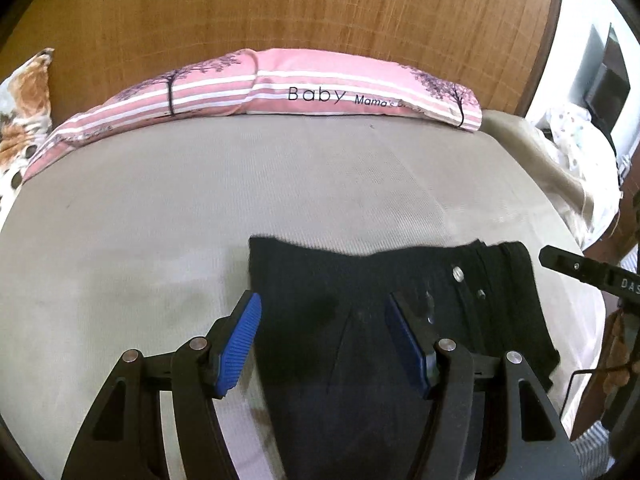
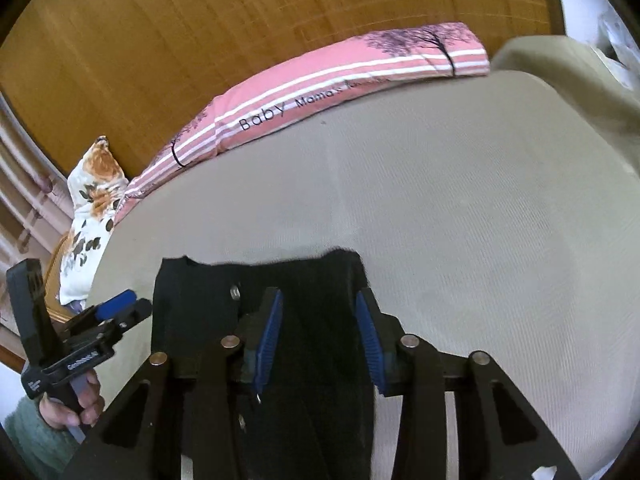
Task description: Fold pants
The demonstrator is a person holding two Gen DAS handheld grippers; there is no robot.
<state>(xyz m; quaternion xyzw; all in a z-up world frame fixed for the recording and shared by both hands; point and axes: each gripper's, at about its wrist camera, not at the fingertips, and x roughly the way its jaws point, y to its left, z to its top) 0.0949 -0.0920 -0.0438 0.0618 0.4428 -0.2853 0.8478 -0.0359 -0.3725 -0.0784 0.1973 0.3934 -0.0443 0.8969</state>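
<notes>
Black pants (image 1: pixel 360 320) lie flat on the beige bed, waistband end away from me, with a metal button (image 1: pixel 457 273) near the right. My left gripper (image 1: pixel 324 312) is open above the pants' left part, blue pads apart, holding nothing. My right gripper (image 2: pixel 320 316) is open over the pants (image 2: pixel 312 360) on their right side, empty. The left gripper also shows at the left of the right wrist view (image 2: pixel 124 304), held by a hand. The right gripper's tip shows at the right edge of the left wrist view (image 1: pixel 560 260).
A pink striped "Baby" pillow (image 1: pixel 280 88) lies along the wooden headboard (image 1: pixel 280 8). A floral pillow (image 2: pixel 92 200) sits at the bed's left corner. A beige blanket (image 2: pixel 580 80) is bunched at the right. The beige sheet (image 1: pixel 160 208) spreads beyond the pants.
</notes>
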